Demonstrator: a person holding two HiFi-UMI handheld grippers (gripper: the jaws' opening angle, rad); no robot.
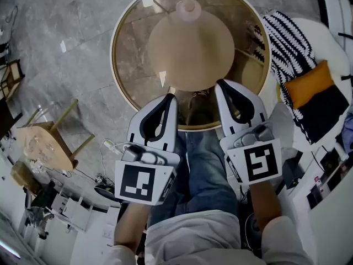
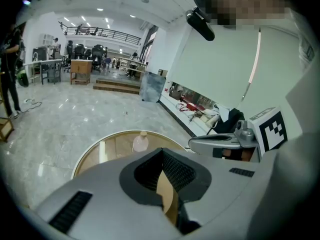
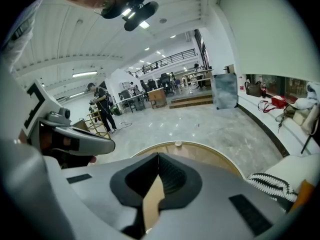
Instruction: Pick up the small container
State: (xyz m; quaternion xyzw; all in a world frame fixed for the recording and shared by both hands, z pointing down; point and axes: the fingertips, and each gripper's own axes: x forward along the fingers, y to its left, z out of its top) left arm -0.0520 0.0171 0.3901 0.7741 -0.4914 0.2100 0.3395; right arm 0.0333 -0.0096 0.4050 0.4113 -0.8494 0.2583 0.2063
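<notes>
head view: you hold both tools side by side above your lap, tips just past the near rim of the round glass table. the left tongs and the right tongs both point across the table. that fits the job, since the small container stands near the far rim, well apart from both tips. the beige cone under the glass looks like the table's foot, not something lying on top. a striped blanket lies off to the right, clear of any reach.

left gripper view: the left tongs are closed, with the pads meeting at the tip and nothing between them. only the table shows through the slit lower down. the small container is a pale capped bottle standing upright and alone on the table, just left of the line the tips point along. your other tool rides alongside at the right.

right gripper view: the right tongs are closed too, and empty. the small container shows only as a small pale top by the far rim of the table, slightly right of the tip.

judging from this, no grasp has begun, and the closed pads look like a carrying posture. whichever tool you use has to open before it gets there. the container looks light, so a nudge from one pad could tip it.
</notes>
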